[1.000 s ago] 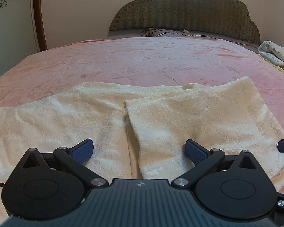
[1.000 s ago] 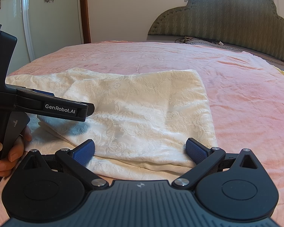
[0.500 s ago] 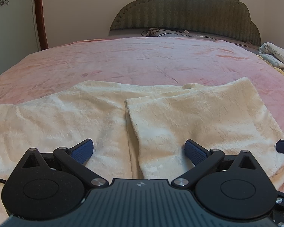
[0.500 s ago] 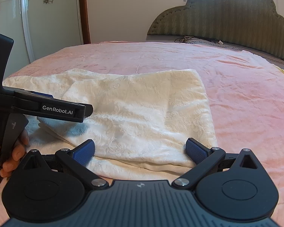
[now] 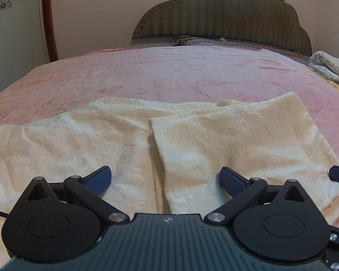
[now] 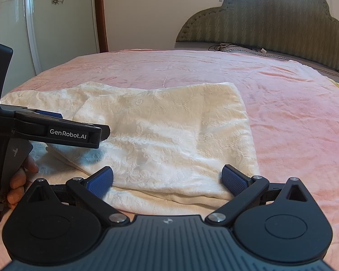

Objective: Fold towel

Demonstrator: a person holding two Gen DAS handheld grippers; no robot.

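A cream embossed towel (image 5: 226, 140) lies on the pink bed cover, its right part folded over onto the rest; the flap's edge runs down the middle of the left wrist view. My left gripper (image 5: 166, 178) hovers open over the towel's near side, straddling that flap edge, nothing between its blue pads. In the right wrist view the same towel (image 6: 174, 135) lies ahead, and my right gripper (image 6: 167, 179) stands open over its near right edge. The left gripper (image 6: 56, 131) shows from the side there, held by a person's hand (image 6: 18, 178).
The pink bed cover (image 5: 169, 76) stretches far beyond the towel to a green padded headboard (image 5: 226, 15). Cables (image 5: 192, 39) lie at the head of the bed. A bundled printed cloth (image 5: 330, 67) sits at the right edge. A glass door (image 6: 22, 22) stands at left.
Both grippers stay open. The left gripper has drifted slightly back and up, so the towel sits a little lower in its view. The towel has not moved.
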